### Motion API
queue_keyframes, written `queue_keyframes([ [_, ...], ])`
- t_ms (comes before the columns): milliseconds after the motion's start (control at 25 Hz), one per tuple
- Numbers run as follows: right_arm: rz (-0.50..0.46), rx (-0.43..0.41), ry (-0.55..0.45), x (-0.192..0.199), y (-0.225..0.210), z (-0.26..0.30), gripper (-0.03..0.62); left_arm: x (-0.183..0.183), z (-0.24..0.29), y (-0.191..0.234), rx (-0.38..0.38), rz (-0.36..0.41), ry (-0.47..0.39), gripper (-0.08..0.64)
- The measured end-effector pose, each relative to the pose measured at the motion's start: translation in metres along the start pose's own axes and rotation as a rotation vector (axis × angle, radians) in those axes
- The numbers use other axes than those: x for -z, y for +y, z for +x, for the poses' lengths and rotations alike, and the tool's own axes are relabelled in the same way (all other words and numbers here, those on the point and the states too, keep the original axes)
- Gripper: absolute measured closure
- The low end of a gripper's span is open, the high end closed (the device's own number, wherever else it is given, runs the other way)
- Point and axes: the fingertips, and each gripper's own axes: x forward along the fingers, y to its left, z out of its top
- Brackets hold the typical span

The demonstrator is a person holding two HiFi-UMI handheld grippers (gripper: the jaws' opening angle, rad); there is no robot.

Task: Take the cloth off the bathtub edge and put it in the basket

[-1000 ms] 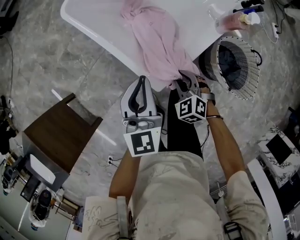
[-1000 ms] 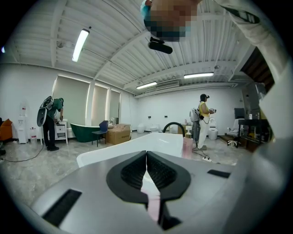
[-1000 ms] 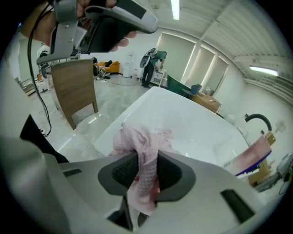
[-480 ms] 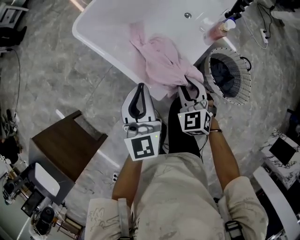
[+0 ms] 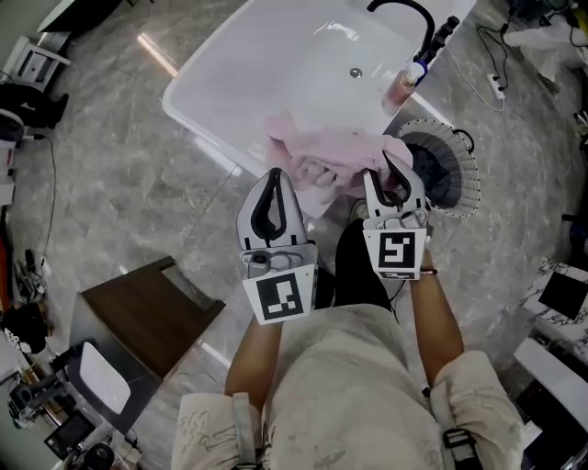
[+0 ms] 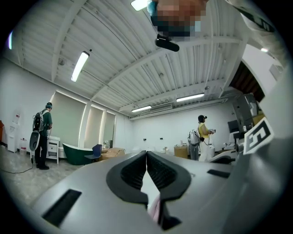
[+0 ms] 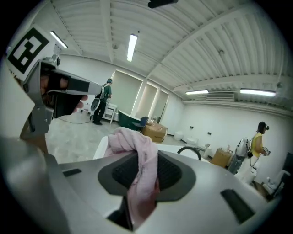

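**Cloth gripped, basket drop still to do**

My right gripper (image 5: 393, 176) is clamped on the pink cloth (image 5: 326, 151), which is bunched above the bathtub (image 5: 207, 128) edge. Left gripper (image 5: 273, 188) is closed and empty, just beside it. Pickup looks done. Left to do: carry it to the basket (image 5: 465, 174) and release.

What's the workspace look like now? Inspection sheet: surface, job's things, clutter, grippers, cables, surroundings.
Surface: grey marble floor; white bathtub.
Job's things: pink cloth bunched over the tub rim; basket beside the tub, dark contents.
Clutter: bottle on the tub edge by the black faucet.
Grippers: right gripper clamped on cloth; left gripper shut, holding nothing.
Cables: power strip with cord on floor, top right.
Surroundings: brown stool; people standing far off.
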Motion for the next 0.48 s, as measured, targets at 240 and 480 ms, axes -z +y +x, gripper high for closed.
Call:
queue_keyframes([
  [240, 0.079, 0.127, -0.141, -0.079, -0.026, -0.047, 0.497, -0.055, -0.020, 0.001, 0.049, -0.019, -0.041, 0.557],
  [480, 0.176, 0.242, -0.260, -0.129, -0.056, -0.088, 0.497, -0.102, -0.026, -0.003, 0.111, -0.014, -0.092, 0.557],
])
